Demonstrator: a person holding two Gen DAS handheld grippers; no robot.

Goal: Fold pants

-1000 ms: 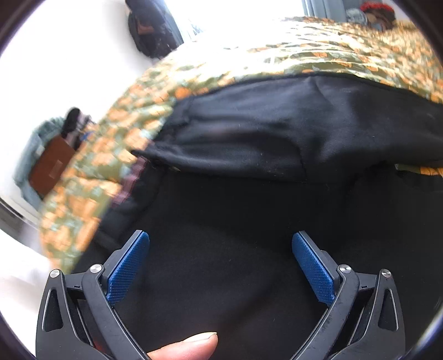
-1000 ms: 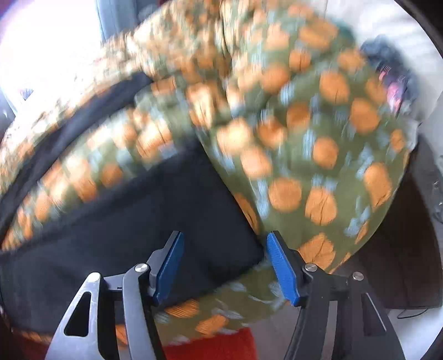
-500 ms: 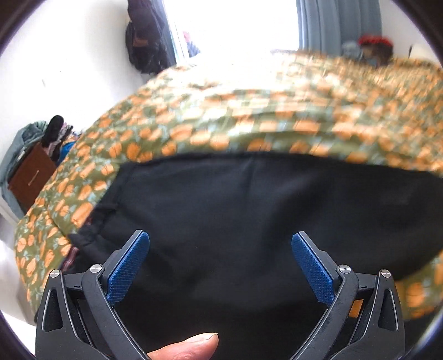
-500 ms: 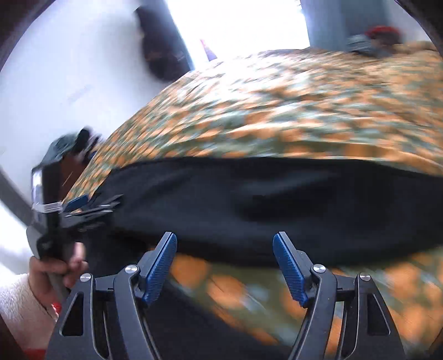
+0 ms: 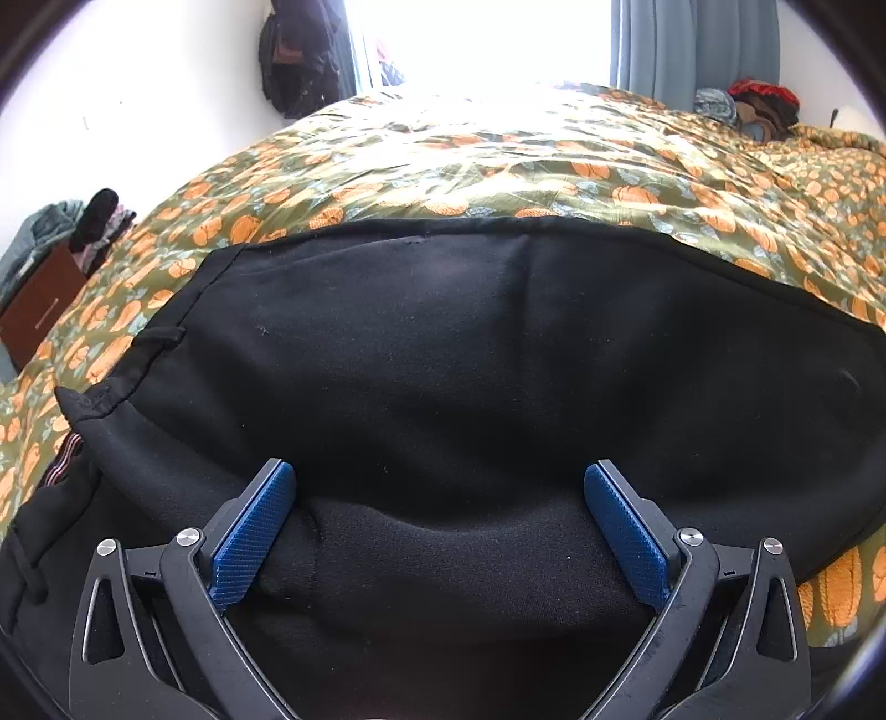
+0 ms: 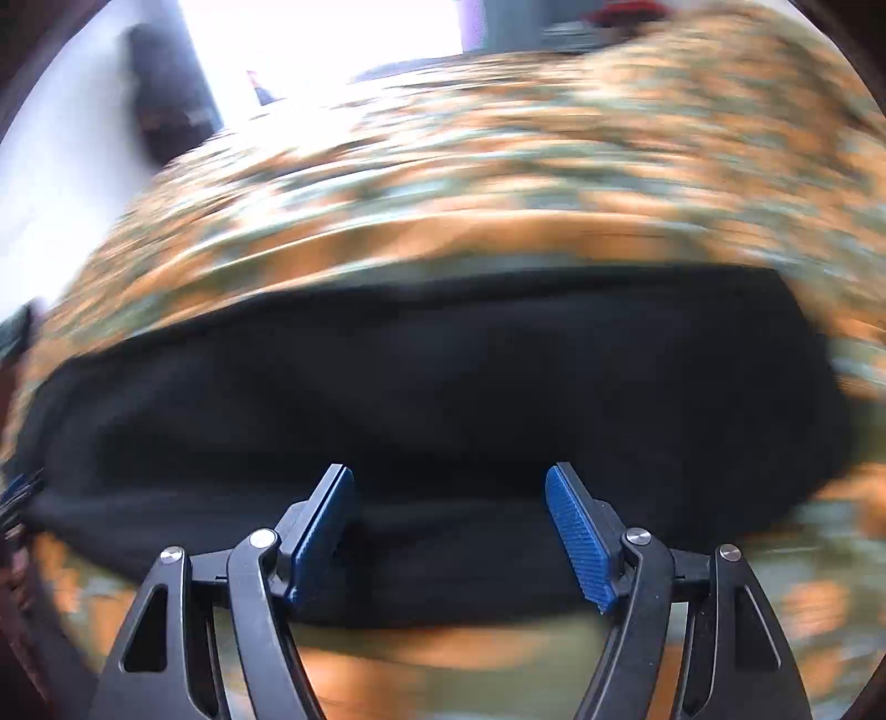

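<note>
Black pants (image 5: 443, 343) lie folded across a bedspread (image 5: 554, 166) printed with orange pumpkins on green. My left gripper (image 5: 438, 471) hangs low over the near part of the pants. Its blue pads stand wide apart, a soft ridge of black cloth lies between them, and the left pad brushes it. In the blurred right wrist view the pants (image 6: 443, 387) stretch from side to side, and my right gripper (image 6: 448, 471) is open above their near edge. The bedspread (image 6: 443, 183) shows beyond the pants and below them.
Dark bags or coats (image 5: 299, 55) hang on the white wall beside a bright window. A grey curtain (image 5: 698, 44) hangs at the right. Clothes (image 5: 83, 221) are piled over a brown box (image 5: 39, 304) left of the bed. More clothing (image 5: 758, 105) lies at the bed's far right.
The right gripper swung from the bed's end to above the pants' near edge. The left gripper came in lower over the pants, which now lie flatter. The thumb left the left view.
</note>
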